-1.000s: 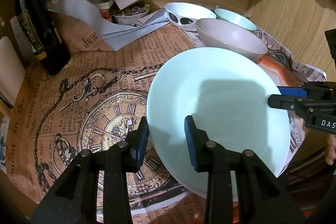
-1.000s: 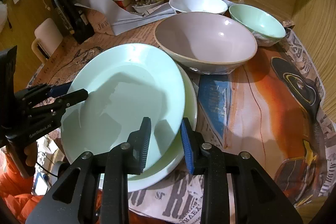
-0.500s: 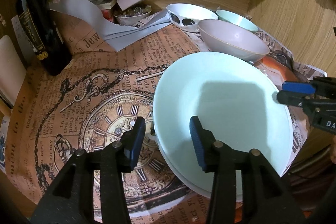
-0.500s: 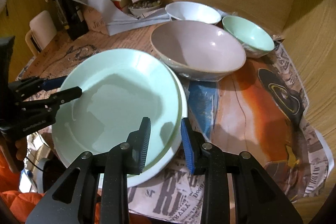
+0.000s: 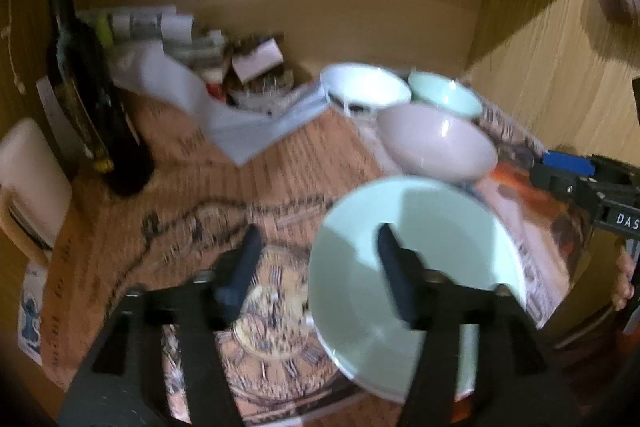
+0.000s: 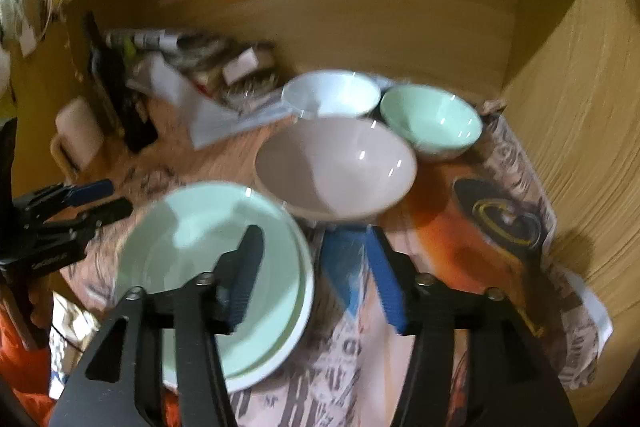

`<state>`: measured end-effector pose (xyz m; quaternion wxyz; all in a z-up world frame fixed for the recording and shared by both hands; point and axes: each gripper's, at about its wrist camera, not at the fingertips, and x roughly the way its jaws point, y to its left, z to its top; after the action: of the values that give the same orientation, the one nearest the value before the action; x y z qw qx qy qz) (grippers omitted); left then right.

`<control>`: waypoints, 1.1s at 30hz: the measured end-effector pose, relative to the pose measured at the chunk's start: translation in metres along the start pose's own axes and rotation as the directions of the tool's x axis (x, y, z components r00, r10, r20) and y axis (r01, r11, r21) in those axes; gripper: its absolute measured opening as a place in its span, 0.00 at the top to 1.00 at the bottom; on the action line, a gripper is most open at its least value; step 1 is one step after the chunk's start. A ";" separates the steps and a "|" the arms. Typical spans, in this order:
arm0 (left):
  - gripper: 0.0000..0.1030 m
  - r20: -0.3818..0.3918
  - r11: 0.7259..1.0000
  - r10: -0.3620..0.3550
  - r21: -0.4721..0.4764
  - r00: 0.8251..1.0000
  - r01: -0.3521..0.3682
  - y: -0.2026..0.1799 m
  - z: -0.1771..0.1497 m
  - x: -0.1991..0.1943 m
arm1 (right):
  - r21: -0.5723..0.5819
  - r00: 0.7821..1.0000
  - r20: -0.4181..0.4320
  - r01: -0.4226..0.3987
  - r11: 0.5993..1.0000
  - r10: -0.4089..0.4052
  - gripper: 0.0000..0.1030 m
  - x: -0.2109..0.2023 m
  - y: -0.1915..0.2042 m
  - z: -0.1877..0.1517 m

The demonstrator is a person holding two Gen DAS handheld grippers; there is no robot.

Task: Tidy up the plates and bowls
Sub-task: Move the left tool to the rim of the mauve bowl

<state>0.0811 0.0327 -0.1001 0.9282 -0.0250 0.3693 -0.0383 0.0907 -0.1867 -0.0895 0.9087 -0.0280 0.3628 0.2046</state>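
Both tongs, left [image 5: 316, 267] and right [image 6: 316, 267], opening and lifted clear since a moment ago, holding nothing, with the pale green plate [image 6: 208, 259] released onto the white plate [image 6: 306, 307] on the counter [image 5: 280, 163]: stacking apparently done, bowls next.

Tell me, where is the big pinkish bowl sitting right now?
In the right wrist view the pinkish bowl sits mid-table, just behind the stacked green plate, with the white bowl and the green bowl behind it near the wooden wall.
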 end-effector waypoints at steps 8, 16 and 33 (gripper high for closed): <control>0.15 0.073 0.999 0.031 0.019 0.997 -0.033 -0.007 0.048 0.005 | 0.054 0.988 0.130 0.079 0.995 -0.086 0.28 -0.007 -0.022 0.019; 0.09 0.011 0.999 0.026 0.043 1.000 -0.026 -0.021 0.080 0.044 | 0.093 0.983 0.130 0.120 0.988 -0.131 0.19 0.014 -0.048 0.028; 0.10 -0.183 0.993 -0.044 0.102 0.982 0.063 -0.047 0.101 0.142 | 0.196 0.998 -0.037 0.049 0.979 -0.042 0.30 0.083 -0.082 0.028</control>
<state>0.2512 -0.0255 -0.1202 0.8896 0.0186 0.4483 -0.0853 0.1955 -0.2273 -0.1327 0.9055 0.0504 0.3952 0.1464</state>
